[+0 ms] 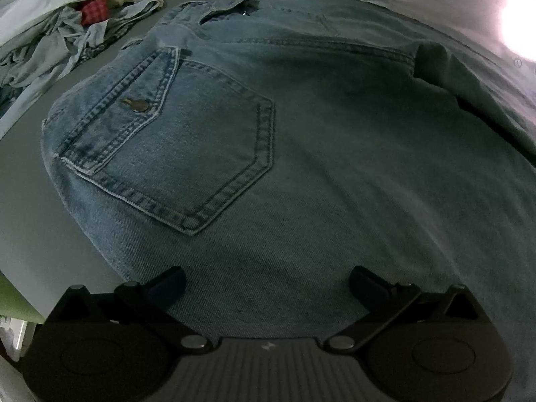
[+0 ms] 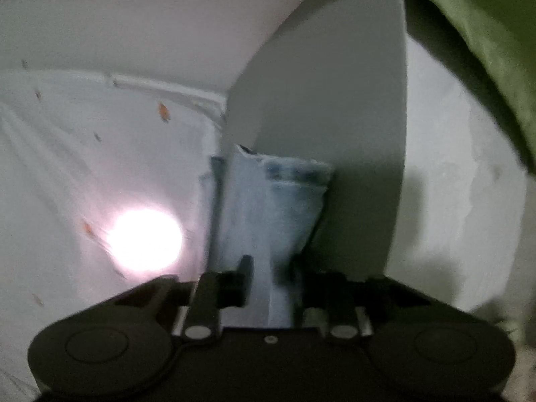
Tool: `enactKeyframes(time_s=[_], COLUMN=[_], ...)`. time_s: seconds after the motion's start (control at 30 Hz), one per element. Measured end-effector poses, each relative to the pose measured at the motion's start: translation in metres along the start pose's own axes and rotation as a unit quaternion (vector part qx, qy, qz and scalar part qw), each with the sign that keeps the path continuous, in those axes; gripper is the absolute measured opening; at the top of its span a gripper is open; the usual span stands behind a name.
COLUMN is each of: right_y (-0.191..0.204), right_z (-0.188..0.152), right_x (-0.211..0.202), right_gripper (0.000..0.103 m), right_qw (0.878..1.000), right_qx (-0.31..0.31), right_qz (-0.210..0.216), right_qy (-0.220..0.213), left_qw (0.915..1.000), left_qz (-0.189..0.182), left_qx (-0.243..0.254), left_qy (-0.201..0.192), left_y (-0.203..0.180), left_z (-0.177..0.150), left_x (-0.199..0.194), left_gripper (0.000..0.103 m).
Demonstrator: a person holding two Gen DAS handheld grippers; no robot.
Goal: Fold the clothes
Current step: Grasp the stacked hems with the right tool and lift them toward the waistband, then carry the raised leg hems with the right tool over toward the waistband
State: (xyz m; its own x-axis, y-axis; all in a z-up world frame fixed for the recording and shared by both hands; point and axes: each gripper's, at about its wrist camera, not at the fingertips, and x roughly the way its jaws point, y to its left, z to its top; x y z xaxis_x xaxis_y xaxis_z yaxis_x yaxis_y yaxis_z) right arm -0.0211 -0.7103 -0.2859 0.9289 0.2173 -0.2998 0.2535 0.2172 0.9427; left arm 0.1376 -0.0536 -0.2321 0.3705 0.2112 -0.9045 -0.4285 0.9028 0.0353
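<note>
Under left gripper (image 1: pixel 268 279), jaws apart, jeans (image 1: pixel 301 154) pocket, right gripper (image 2: pixel 268 281) clamping denim hem (image 2: pixel 278 181)

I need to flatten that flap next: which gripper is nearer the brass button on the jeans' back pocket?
Left. The open left gripper hovers over the denim just below the brass button. The right gripper is clamped on a frayed denim end; no button shows there.

A grey table (image 1: pixel 30 201) carries spread denim jeans (image 1: pixel 268 134) and, seemingly, a crumpled clothes heap (image 1: pixel 67 33).
</note>
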Motion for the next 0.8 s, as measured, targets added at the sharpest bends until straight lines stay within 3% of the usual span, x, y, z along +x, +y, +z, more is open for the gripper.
enactKeyframes(time_s=[0.17,0.43,0.57,0.7,0.8], right_y=[-0.001,0.000,0.005,0.010,0.015], right_z=[0.001,0.003,0.002,-0.005,-0.007], right_x=[0.006,0.022,0.040,0.052,0.057], right_gripper=[0.018,0.018,0.019,0.016,0.008], right_qw=[1.000,0.998,0.998,0.999,0.999], right_qx=[0.008,0.001,0.004,0.038,0.021], right_qz=[0.017,-0.049,-0.036,0.001,-0.040], right_qy=[0.006,0.032,0.047,0.030,0.027], left_qw=[1.0000,1.0000,0.9999,0.9998,0.9996], left_qz=[0.000,0.000,0.001,0.002,0.003], left_qx=[-0.003,-0.003,-0.005,-0.007,-0.010], left_qy=[0.002,-0.009,-0.015,-0.020,-0.024], left_y=[0.000,0.000,-0.001,-0.002,-0.003], left_z=[0.000,-0.002,-0.002,-0.002,-0.003], left_x=[0.000,0.001,0.002,0.003,0.004], left_gripper=[0.103,0.103,0.103,0.103,0.103])
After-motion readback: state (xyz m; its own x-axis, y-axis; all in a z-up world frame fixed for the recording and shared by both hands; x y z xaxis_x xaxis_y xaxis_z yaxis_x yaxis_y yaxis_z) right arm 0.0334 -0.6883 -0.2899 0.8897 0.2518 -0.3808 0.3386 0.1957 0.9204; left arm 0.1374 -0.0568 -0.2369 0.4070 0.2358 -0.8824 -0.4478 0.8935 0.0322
